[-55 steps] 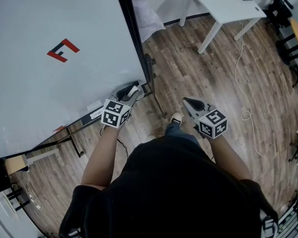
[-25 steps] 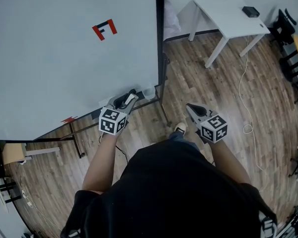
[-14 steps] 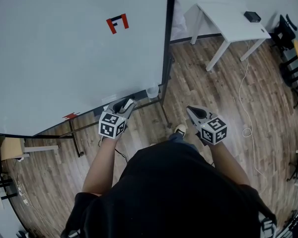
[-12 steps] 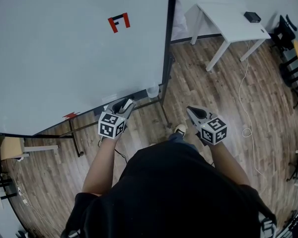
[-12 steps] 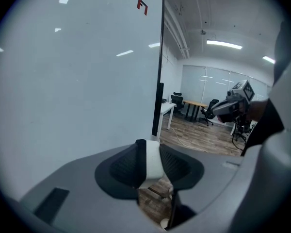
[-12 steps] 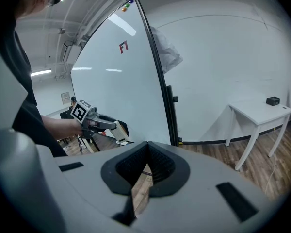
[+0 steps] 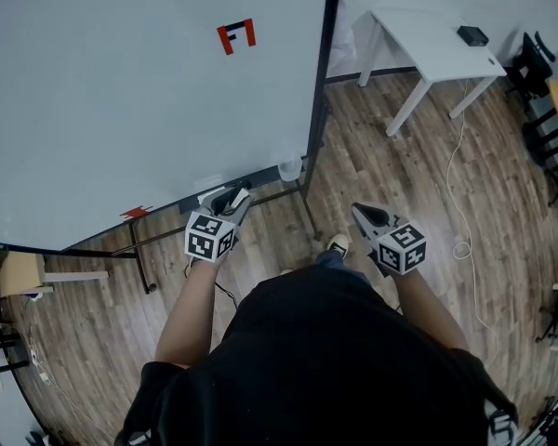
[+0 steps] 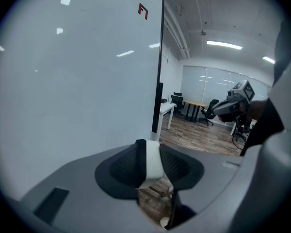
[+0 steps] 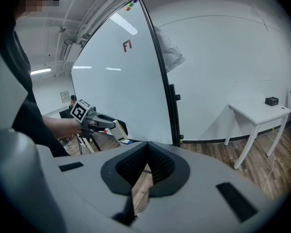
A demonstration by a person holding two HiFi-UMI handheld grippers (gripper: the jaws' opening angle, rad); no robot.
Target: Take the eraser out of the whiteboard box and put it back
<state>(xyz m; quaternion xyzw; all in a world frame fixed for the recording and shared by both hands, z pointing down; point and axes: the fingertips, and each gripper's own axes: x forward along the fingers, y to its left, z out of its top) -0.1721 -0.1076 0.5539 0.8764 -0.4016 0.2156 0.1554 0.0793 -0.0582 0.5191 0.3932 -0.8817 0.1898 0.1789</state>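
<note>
- Eraser [image 8: 153, 159]: clamped between the jaws of the left gripper [image 7: 232, 196]. It is held in the air just in front of the lower right part of the whiteboard [image 7: 121, 91], so it is out of the box.
- Change: over the last two seconds the head view has swung, and the board now fills more of it. The left gripper has stayed shut on the eraser and has closed in on the ledge [image 7: 260, 177] along the board's bottom edge.
- Judgement: removal is done and the return is under way. The eraser is not yet set down.
- Box: cannot be identified with certainty. A small clear cup [image 7: 289, 169] sits at the ledge's right end, beside the black frame post [image 7: 322, 82].
- Right gripper [image 7: 358, 212]: jaws pressed together on nothing, held low to the person's right, well apart from the board. It has hardly moved.
- Eraser material: a rigid white block, rounded at the top, with a dark felt-like layer down one side. It sits upright between ribbed black pads.
- Board: smooth and glossy, reflecting ceiling lights, with one small red mark [image 7: 236, 35] high up.
- Surroundings: wood-plank floor [image 7: 372, 147] and a white table [image 7: 428, 26] beyond.
</note>
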